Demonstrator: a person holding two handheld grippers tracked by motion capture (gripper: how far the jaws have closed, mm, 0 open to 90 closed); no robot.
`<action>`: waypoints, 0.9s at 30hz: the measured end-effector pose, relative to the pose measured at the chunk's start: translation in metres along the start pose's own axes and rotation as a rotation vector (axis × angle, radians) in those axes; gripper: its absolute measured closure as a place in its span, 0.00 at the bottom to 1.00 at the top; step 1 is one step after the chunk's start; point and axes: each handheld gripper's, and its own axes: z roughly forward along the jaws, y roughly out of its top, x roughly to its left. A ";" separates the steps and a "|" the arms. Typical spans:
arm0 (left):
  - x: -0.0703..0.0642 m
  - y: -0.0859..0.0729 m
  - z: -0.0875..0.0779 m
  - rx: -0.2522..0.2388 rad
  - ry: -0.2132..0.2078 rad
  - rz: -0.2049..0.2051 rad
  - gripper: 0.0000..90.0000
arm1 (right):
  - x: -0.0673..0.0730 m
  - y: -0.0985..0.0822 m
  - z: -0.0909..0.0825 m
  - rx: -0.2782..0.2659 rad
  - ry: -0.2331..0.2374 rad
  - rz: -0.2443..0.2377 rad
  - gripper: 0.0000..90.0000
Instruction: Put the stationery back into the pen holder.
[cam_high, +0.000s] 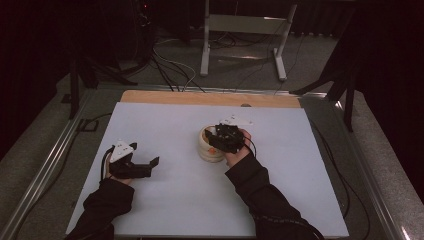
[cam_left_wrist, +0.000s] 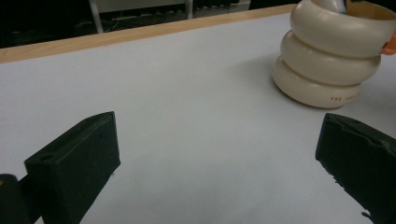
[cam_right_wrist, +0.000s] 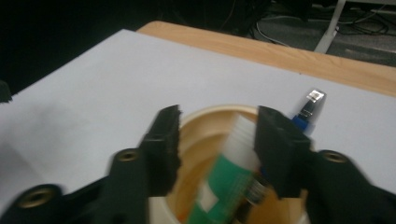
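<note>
**A tube goes into the cup**

The right gripper (cam_high: 220, 139) hangs over the cream cup (cam_high: 210, 150), which stands near the middle of the white mat (cam_high: 165, 200). The cup looks like three fat rings stacked up (cam_left_wrist: 327, 60). In the right gripper view, the black jaws point down into the cup's open top. A green and white tube (cam_right_wrist: 224, 186) leans inside the cup, with its white ridged cap up between the jaws. The jaws stand a little apart. The tube looks loose between them, not pinched, though its cap sits very close to the right jaw. It seems the gripper is there to drop the tube in the cup. Something blue with a shiny tip (cam_right_wrist: 310, 109) shows just past the cup's far rim; it is hard to tell what it is.

The left gripper (cam_high: 142, 167) rests low on the mat, well apart from the cup. Its jaws are spread wide and hold nothing. It looks like it is just waiting out of the way.

There is lots of bare mat all around the cup. A wooden strip (cam_high: 210, 98) runs along the far edge, well away from the cup. The right hand (cam_high: 239, 150) sits just beside the cup, so a quick pull sideways could bump it. Going straight up looks safest.
</note>
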 end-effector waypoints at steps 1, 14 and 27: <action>0.000 0.000 0.000 0.000 -0.001 0.000 0.00 | 0.000 0.001 -0.001 -0.006 0.011 0.006 0.50; -0.002 0.001 0.000 -0.002 -0.008 0.007 0.00 | 0.002 0.014 -0.014 0.001 0.182 -0.043 0.02; -0.002 0.000 -0.001 -0.012 -0.017 0.007 0.00 | -0.007 0.021 -0.027 -0.001 0.207 -0.057 0.00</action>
